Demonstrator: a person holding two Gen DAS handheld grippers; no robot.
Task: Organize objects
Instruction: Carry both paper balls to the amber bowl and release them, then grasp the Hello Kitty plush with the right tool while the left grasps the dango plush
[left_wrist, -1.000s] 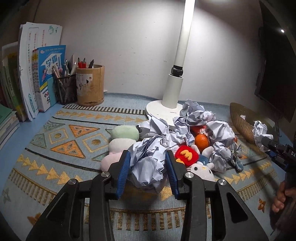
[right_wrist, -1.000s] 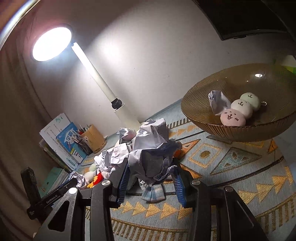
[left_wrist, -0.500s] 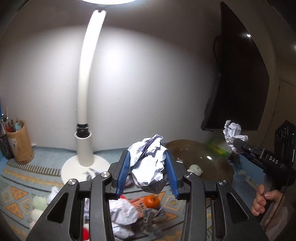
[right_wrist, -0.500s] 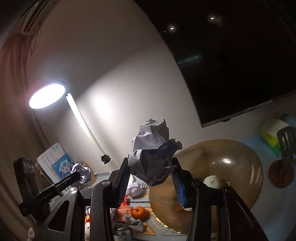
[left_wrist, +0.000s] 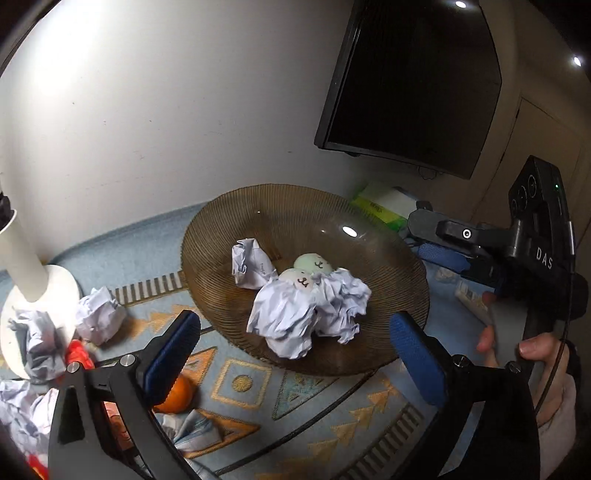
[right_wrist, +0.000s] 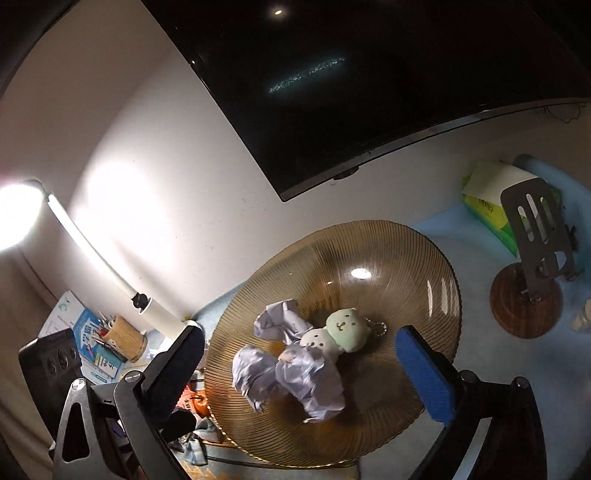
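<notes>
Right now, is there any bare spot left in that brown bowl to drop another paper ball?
Yes. The far half of the bowl, behind the plush toys, is bare, and so is its right side. The near middle is crowded with crumpled paper balls. The mat in front of the bowl is bare too.

Three crumpled paper balls (left_wrist: 284, 317) in ribbed amber bowl (left_wrist: 388, 258).

black left gripper (left_wrist: 295, 347) frame, blue ribbed pads, silver screws; right gripper (left_wrist: 439, 240) handle marked "das", thin black cable
</notes>
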